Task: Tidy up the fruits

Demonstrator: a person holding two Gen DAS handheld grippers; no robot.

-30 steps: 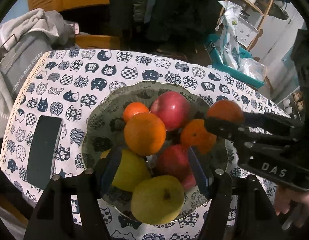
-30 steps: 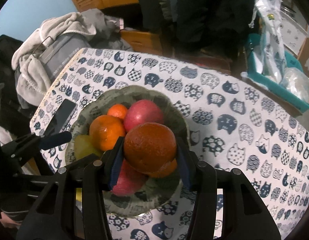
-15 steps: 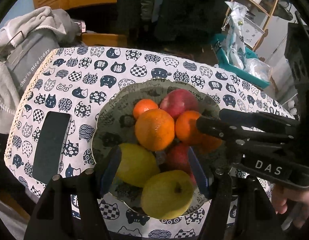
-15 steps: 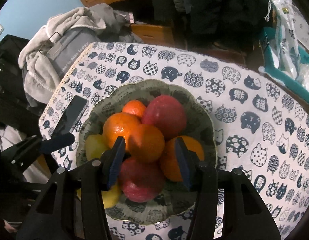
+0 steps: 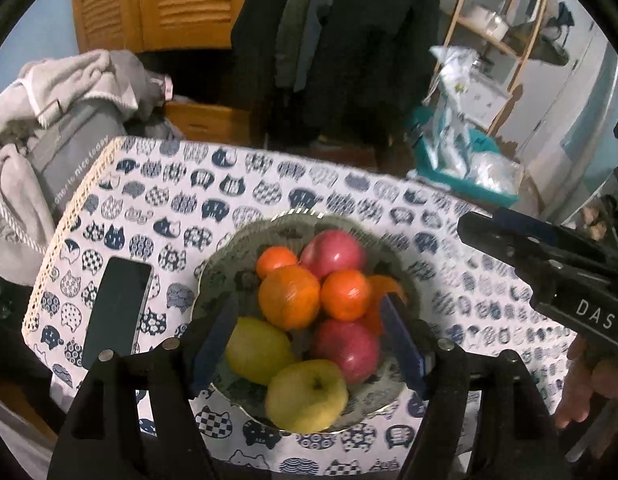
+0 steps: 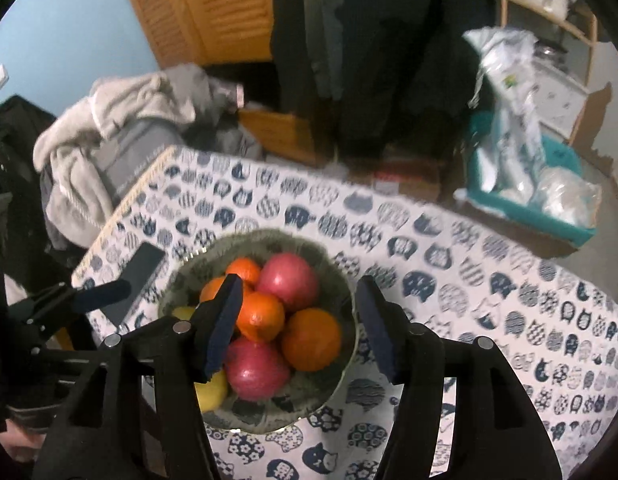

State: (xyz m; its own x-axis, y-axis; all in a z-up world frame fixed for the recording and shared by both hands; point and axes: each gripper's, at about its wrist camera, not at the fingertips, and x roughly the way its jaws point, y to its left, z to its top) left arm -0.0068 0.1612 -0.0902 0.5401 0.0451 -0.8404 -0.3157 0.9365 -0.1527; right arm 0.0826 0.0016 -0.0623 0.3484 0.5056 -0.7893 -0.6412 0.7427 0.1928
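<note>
A patterned bowl on the cat-print tablecloth holds red apples, several oranges, a lemon and a yellow-green apple. The bowl also shows in the right wrist view, with an orange at its right side. My left gripper is open and empty above the bowl's near side. My right gripper is open and empty above the bowl; it also shows at the right of the left wrist view.
A dark phone lies on the cloth left of the bowl. A pile of grey clothes sits past the table's left end. A teal bin with plastic bags stands beyond the far right edge.
The right gripper opened and let the orange go into the bowl, then drew back and up. The left gripper also pulled back from the bowl.
</note>
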